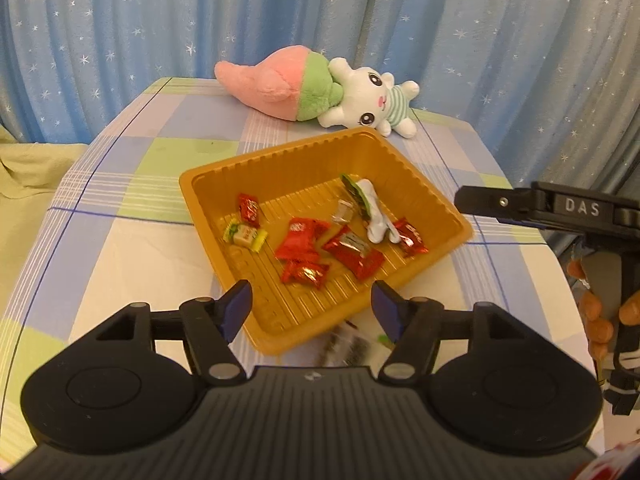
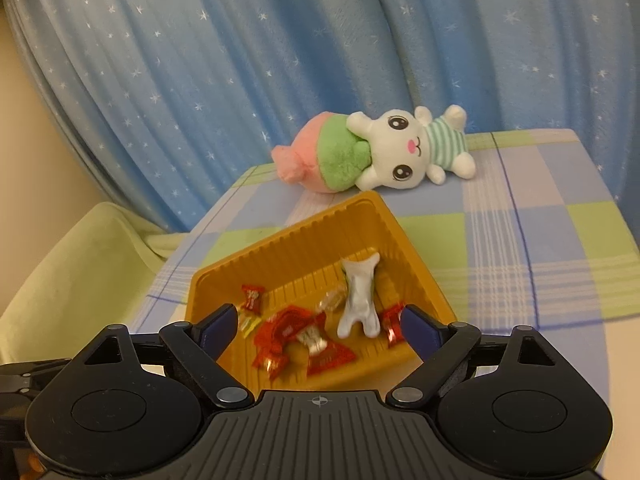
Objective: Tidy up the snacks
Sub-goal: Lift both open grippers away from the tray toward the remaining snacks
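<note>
So the snacks are all sitting in the yellow ribbed tray point(image 1: 436, 196), which rests on the checked tablecloth point(image 1: 120, 216). Inside it: several red wrappers point(image 1: 302, 240), a yellow-green candy point(image 1: 245, 235), a small clear-wrapped one point(image 1: 343, 211) and a long silvery packet point(image 1: 374, 216) with a green one tucked against it.

The left gripper point(image 1: 312, 314) has its fingers spread apart with nothing between them, tips right over the tray's near edge. Just below the right-hand fingertip there's a blurry dark-and-white wrapper point(image 1: 348, 344) lying outside the tray, can't make out what it is.

The right gripper point(image 2: 320, 326) is also spread wide and holding nothing, the tray's near corner framed between its fingers, silvery packet just beyond them.

Past the tray, well ahead of both sets of fingers, a white bunny plush point(image 1: 320, 88) lies on its side in front of a blue starry curtain point(image 1: 320, 12).
</note>
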Demonstrator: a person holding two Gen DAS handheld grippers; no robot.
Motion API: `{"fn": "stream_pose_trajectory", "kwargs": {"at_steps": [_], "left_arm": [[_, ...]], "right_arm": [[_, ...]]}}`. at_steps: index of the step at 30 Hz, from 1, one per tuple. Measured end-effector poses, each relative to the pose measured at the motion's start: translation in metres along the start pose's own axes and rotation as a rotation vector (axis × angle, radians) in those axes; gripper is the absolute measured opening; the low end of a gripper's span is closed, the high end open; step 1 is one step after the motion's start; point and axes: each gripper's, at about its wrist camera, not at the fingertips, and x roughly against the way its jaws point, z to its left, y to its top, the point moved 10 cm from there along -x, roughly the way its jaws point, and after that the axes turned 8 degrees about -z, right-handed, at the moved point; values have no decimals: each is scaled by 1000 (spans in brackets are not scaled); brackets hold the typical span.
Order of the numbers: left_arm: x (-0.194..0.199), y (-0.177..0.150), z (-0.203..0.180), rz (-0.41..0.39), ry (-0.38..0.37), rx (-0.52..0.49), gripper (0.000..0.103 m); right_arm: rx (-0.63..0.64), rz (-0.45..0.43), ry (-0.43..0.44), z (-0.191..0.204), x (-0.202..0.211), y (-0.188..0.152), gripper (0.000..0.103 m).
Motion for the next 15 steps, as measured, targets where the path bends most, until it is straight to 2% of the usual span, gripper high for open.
{"fn": "stream_pose_trajectory", "kwargs": {"at_steps": [7, 15], "left_arm": [[32, -25, -22, 6, 10, 0, 68], [65, -62, -46, 23, 28, 33, 68]], "right_arm": [[-32, 45, 32, -2, 48, -25, 89], [-11, 95, 45, -8, 97, -61, 89]]}}
